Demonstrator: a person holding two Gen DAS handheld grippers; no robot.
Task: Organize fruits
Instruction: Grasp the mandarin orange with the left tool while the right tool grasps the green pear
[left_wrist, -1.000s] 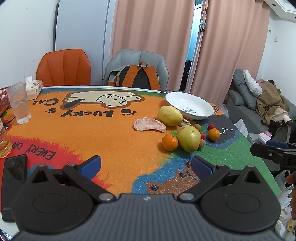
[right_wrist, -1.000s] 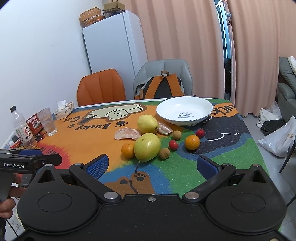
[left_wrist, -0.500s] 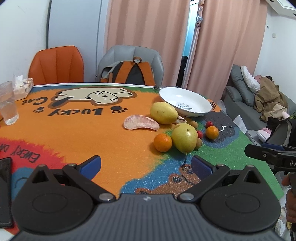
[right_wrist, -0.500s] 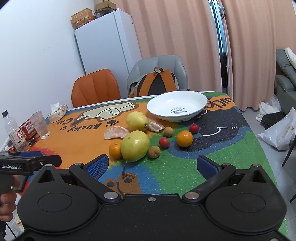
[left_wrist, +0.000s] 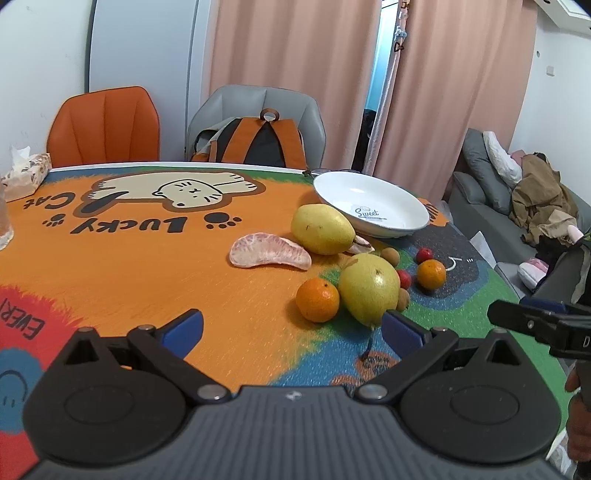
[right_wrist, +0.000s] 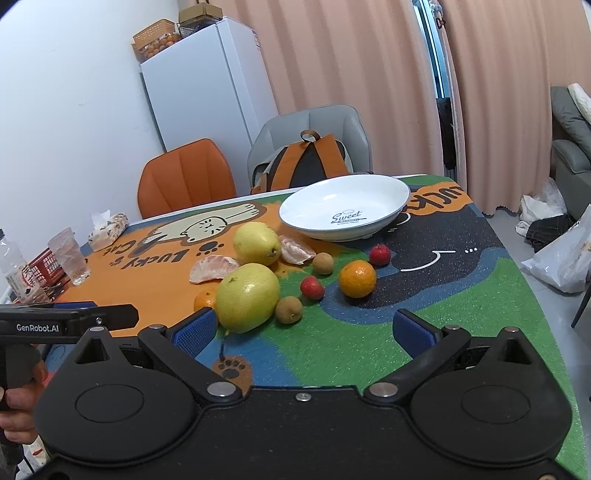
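We see a table under a cartoon cat mat (left_wrist: 147, 280), bearing 1 white bowl (right_wrist: 345, 214), 2 pears (right_wrist: 247, 297), 2 mandarins (right_wrist: 357, 278), pomelo segments (left_wrist: 269, 254), a tissue pack (right_wrist: 108, 229), a glass (right_wrist: 70, 256).

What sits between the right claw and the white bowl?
Right wrist view: small brown fruit, red fruit and orange lie between right claw and white bowl.

White walls (right_wrist: 74, 92) and pink curtains (right_wrist: 351, 55) close the room. A white fridge (right_wrist: 207, 85) stands at 11 o'clock, an orange chair (right_wrist: 184, 181) and a grey chair (right_wrist: 314, 125) behind the bench (right_wrist: 480, 295), a grey sofa (left_wrist: 480, 192) at 3 o'clock.
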